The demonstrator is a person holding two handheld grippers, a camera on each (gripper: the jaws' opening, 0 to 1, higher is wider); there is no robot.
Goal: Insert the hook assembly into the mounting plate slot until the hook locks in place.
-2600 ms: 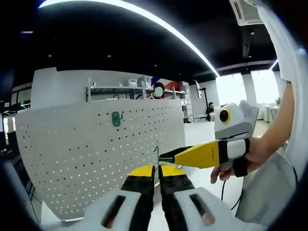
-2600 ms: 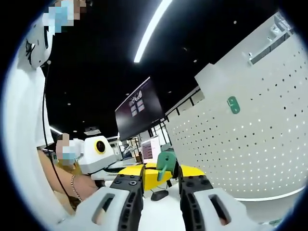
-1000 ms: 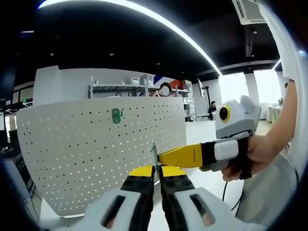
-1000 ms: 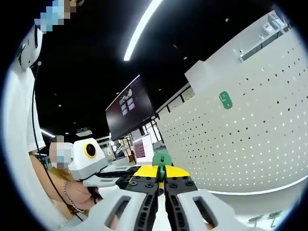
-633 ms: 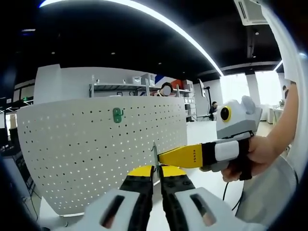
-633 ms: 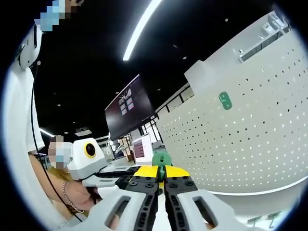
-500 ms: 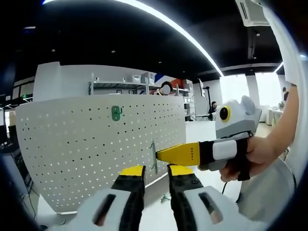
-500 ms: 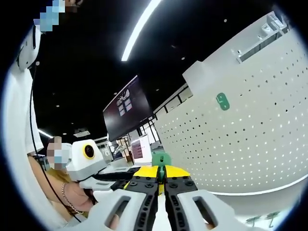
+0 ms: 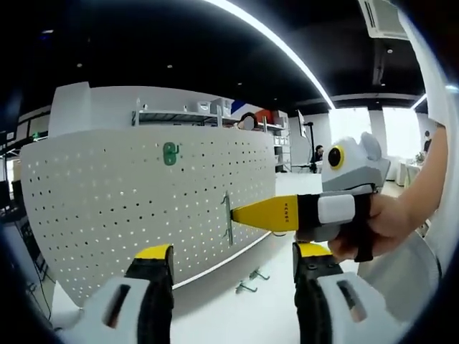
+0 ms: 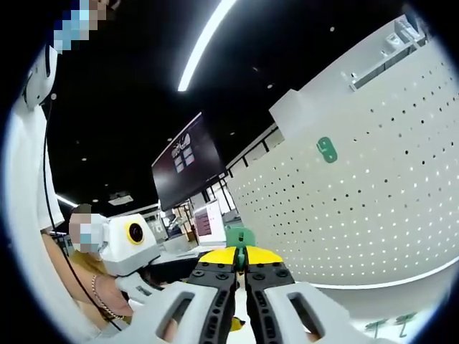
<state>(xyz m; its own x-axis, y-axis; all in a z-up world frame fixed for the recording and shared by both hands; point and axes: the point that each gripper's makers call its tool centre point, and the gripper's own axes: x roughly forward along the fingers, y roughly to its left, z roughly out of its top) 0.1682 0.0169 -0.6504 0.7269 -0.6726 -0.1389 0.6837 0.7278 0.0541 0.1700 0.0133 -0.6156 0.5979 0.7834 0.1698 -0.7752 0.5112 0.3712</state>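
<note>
Left gripper [image 9: 233, 261]: I see my jaws spread wide apart with nothing between them, low over the white counter [image 9: 237, 315].
Right gripper [image 10: 241, 266]: my jaws are pressed together on the green hook [image 10: 240, 237]; in the left gripper view this same gripper [image 9: 233, 213] reaches in from the right, its yellow tip pinching the hook [image 9: 227, 218].
Hook, place: held in the air in front of the pegboard [image 9: 129, 208], clear of the counter; I cannot tell whether it touches the board.
Hook, axis: in the left gripper view it shows as a thin strip, long axis upright, edge-on to that camera, crosswise to the yellow jaws. In the right gripper view its flat green plate rises above the jaw tips.
Pegboard: white, full of holes, standing upright on the counter; a second green hook [image 9: 170, 153] is already on it, high up.
Counter: two small loose hooks [image 9: 251, 281] lie near the foot of the pegboard.
</note>
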